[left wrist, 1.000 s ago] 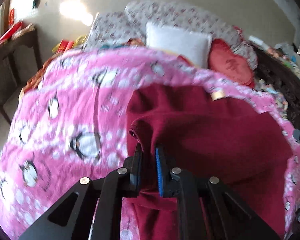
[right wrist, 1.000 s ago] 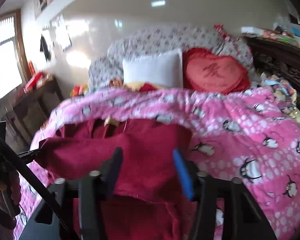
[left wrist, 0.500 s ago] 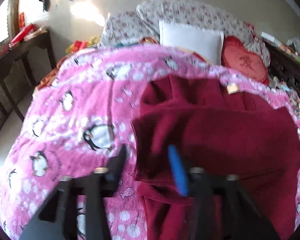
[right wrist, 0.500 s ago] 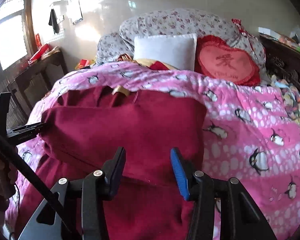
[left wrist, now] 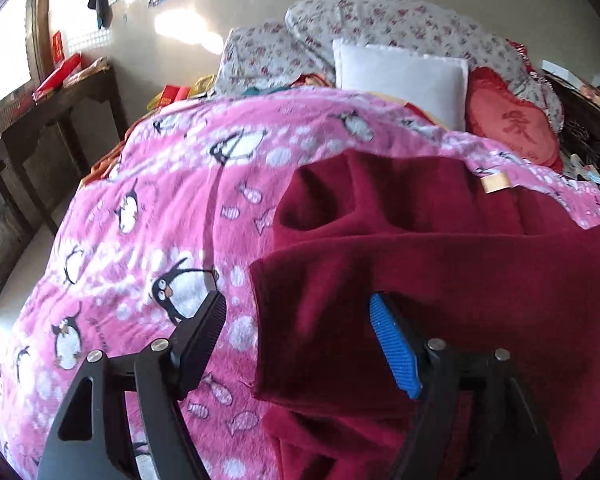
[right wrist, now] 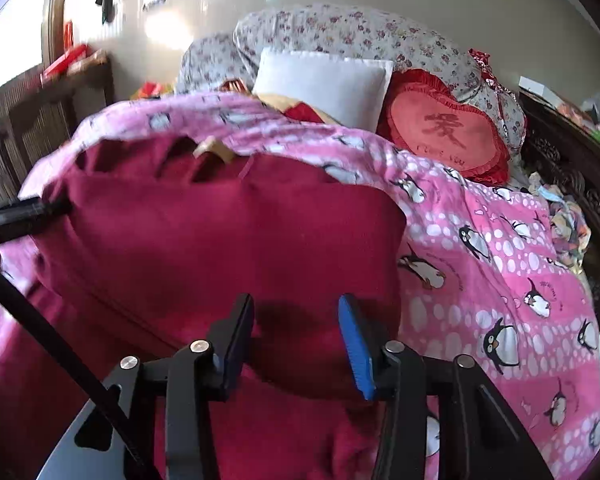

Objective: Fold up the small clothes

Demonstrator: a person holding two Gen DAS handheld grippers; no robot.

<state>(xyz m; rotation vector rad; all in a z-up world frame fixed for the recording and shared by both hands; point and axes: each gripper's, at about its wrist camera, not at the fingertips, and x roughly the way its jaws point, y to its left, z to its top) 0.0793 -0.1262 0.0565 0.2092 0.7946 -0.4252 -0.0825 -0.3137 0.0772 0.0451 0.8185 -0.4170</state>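
A dark red garment lies on the pink penguin blanket, its near part folded over the rest, a tan label near its far edge. My left gripper is open and empty, above the fold's left edge. In the right wrist view the garment shows the same fold and label. My right gripper is open and empty over the fold's near right part. The left gripper's fingers show at that view's left edge, beside the garment.
A white pillow, a red heart cushion and floral pillows lie at the head of the bed. A dark wooden table stands to the left. A dark carved frame with clutter borders the right.
My left gripper has let go of the garment's edge, opened wide and drawn back. The folded part now rests on the garment. My right gripper stayed open and pulled back a little.
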